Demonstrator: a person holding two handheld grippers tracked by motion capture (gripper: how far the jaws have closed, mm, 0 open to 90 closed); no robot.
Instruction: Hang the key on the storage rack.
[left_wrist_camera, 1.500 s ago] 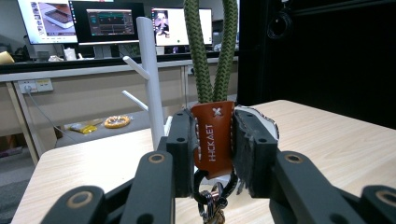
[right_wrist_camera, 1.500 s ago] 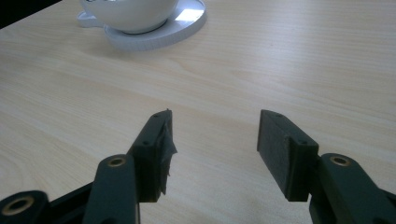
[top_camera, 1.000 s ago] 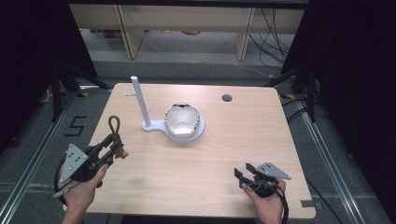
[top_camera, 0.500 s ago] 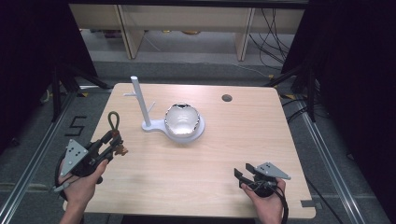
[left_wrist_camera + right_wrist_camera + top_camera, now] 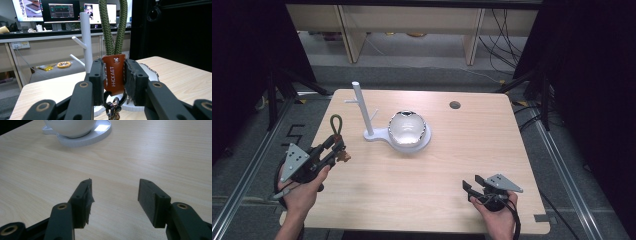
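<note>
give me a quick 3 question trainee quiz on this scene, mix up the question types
1. True or false: the left tongs are clamped on the brown leather tab of the green braided cord keychain loop.
2. Multiple choice: the right tongs are A) shut on the bowl, B) open over bare table, C) gripping the stand.
3. Fill in: the shiny rounded silver bowl sits on the round base of the white ___ stand with side pegs, on the light wooden table.

Key: 1 true; 2 B; 3 post.
</note>
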